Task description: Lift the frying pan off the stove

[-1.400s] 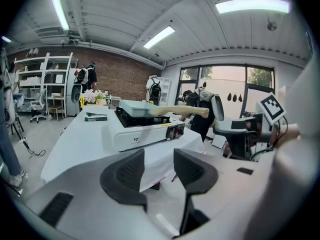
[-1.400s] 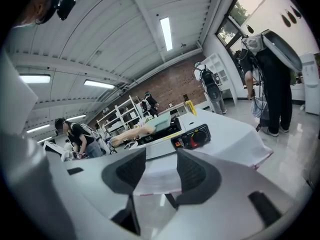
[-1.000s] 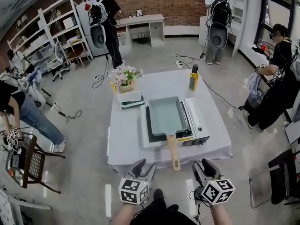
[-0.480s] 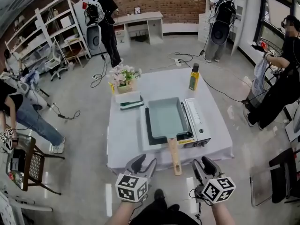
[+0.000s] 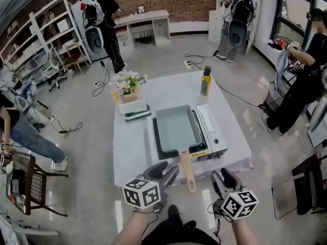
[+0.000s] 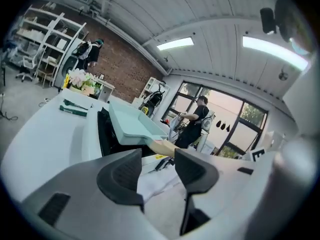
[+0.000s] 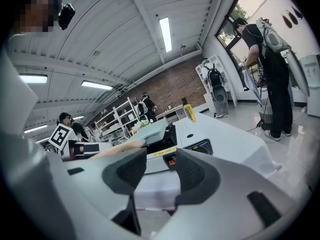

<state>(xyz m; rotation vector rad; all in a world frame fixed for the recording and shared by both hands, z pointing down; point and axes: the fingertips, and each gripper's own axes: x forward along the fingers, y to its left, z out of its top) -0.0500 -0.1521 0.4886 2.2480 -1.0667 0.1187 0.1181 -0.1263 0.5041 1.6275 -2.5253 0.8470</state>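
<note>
A mint-green rectangular frying pan (image 5: 176,128) sits on a white portable stove (image 5: 210,129) on the cloth-covered table (image 5: 130,147). Its wooden handle (image 5: 187,170) points out over the near edge toward me. My left gripper (image 5: 166,171) hovers just left of the handle's end; its jaws are opening and nothing is between them. In the left gripper view the pan (image 6: 131,125) and handle (image 6: 162,146) lie ahead of the left gripper (image 6: 157,171). My right gripper (image 5: 224,178) hangs right of the handle, below the table edge, jaws closing slightly on nothing. The right gripper view has the handle (image 7: 117,148) off to the left.
An oil bottle (image 5: 205,81) stands at the table's far side, a flower pot (image 5: 127,86) and a flat green-and-white box (image 5: 135,111) at the far left. Several people stand around the room. A wooden chair (image 5: 30,180) is at my left, a dark one (image 5: 306,188) at my right.
My left gripper has moved forward and right, closer to the handle's end. The right gripper has hardly moved. The table has shifted slightly in the head view.
</note>
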